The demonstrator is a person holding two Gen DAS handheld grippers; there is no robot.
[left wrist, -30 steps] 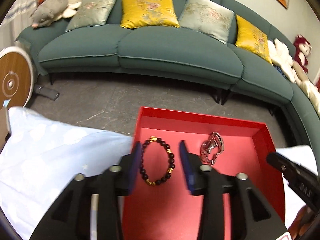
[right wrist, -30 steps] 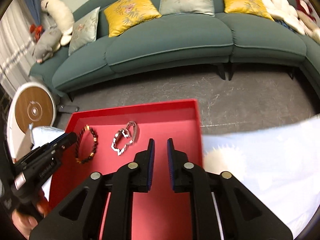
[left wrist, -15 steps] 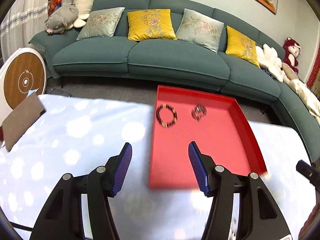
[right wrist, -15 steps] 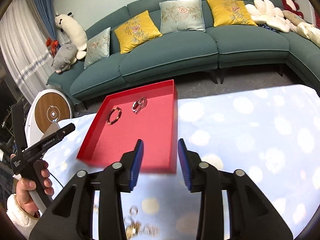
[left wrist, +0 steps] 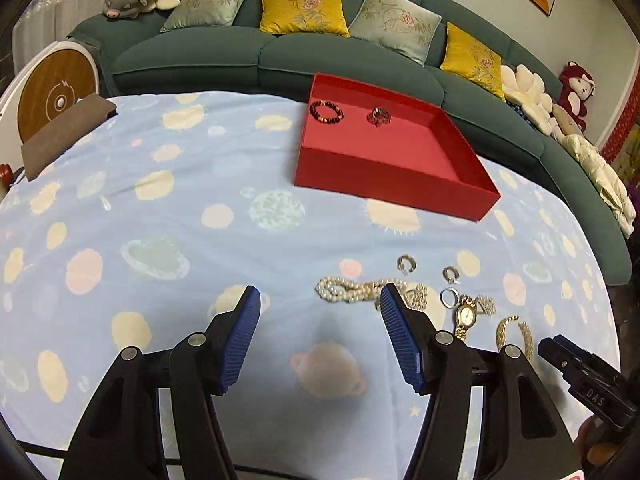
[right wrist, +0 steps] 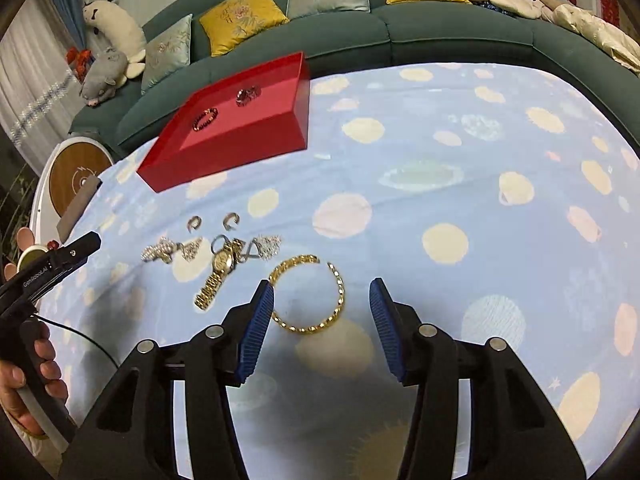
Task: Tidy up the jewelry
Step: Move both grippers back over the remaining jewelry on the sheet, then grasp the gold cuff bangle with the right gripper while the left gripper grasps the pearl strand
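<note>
A red tray [left wrist: 392, 184] [right wrist: 240, 148] on the blue patterned cloth holds a dark bead bracelet [left wrist: 326, 112] [right wrist: 205, 118] and a silver piece [left wrist: 379, 116] [right wrist: 247, 95]. Loose jewelry lies nearer: a pearl strand [left wrist: 344, 290], a gold watch [left wrist: 464, 316] [right wrist: 218, 272], small rings [left wrist: 407, 264], a gold chain bracelet [right wrist: 310, 294] [left wrist: 514, 332]. My left gripper [left wrist: 318, 334] is open and empty, its right finger beside the pearls. My right gripper [right wrist: 322, 326] is open, with the gold chain bracelet lying between its fingers.
A green sofa [left wrist: 280, 52] with cushions curves behind the table. A brown pad [left wrist: 64, 132] lies at the cloth's far left edge. A round white-and-wood device [left wrist: 52, 88] stands beside it. The other gripper shows in each view [left wrist: 584, 384] [right wrist: 44, 272].
Both grippers have pulled back from the red tray to the loose jewelry near the table's front. Both have opened wider; the right one was nearly shut a second ago.
</note>
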